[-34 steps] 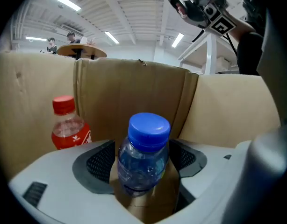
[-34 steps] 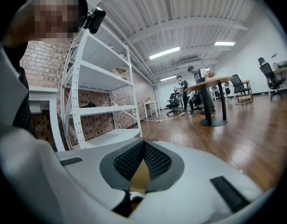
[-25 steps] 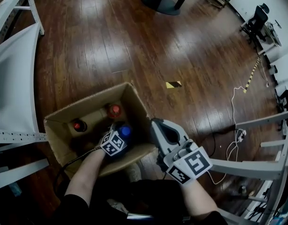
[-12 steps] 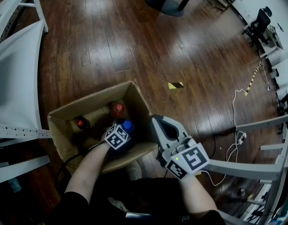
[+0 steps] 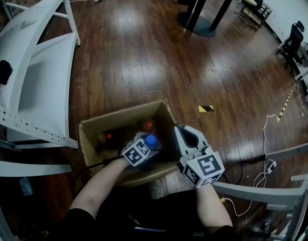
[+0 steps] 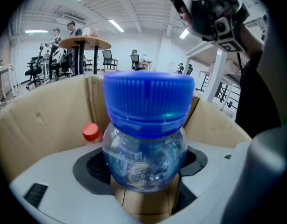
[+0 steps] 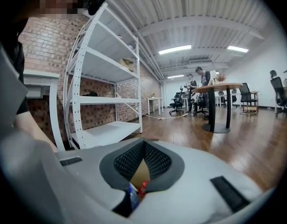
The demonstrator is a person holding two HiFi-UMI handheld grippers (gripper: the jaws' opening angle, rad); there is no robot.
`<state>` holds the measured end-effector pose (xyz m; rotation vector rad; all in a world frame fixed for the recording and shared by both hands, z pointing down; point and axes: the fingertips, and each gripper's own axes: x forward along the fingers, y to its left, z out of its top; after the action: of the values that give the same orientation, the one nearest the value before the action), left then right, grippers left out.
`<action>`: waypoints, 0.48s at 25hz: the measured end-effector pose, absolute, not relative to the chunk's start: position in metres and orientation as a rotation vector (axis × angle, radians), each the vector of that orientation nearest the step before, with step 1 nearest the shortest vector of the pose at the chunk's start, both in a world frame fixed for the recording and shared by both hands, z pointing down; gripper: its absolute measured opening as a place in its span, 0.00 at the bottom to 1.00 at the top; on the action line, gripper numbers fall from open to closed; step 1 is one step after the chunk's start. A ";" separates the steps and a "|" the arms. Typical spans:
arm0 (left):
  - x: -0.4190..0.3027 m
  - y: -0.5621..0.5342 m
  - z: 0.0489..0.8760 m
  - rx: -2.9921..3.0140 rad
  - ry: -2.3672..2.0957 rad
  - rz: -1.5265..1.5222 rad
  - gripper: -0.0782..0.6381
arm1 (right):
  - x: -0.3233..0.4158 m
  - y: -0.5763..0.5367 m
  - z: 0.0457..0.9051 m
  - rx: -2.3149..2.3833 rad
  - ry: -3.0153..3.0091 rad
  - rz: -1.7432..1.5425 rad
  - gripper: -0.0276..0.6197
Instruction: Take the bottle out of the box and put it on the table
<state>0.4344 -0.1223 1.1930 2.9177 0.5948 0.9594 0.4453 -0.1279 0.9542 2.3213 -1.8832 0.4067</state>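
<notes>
L tongs [image 6: 144, 169] pinch the blue-capped bottle [image 6: 146, 125] at its shoulder, inside the cardboard box [image 5: 123, 114]. R tongs [image 7: 142, 171] are pressed together, empty, just beside the box's right wall. Grip done; lift-out & set-down left, I'd say. Two red-capped bottles [image 5: 148, 125] also inside. Box sits on wood floor [image 5: 144, 49]; white shelving [image 5: 38, 59] at left, pedestal desk [image 5: 196, 23] well apart.
</notes>
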 end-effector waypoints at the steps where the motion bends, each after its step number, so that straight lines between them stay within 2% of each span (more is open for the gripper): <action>1: 0.431 -0.130 1.178 2.929 0.571 0.933 0.62 | 0.445 -0.132 0.952 2.310 -1.888 0.393 0.05; 12: 0.375 -0.227 0.988 3.067 0.191 0.568 0.62 | 0.416 -0.198 0.910 2.122 -2.009 0.295 0.05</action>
<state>0.3749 -0.2266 0.9875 3.0674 0.1908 0.5680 0.4162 -0.1980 0.9103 2.1217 -2.0091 0.2950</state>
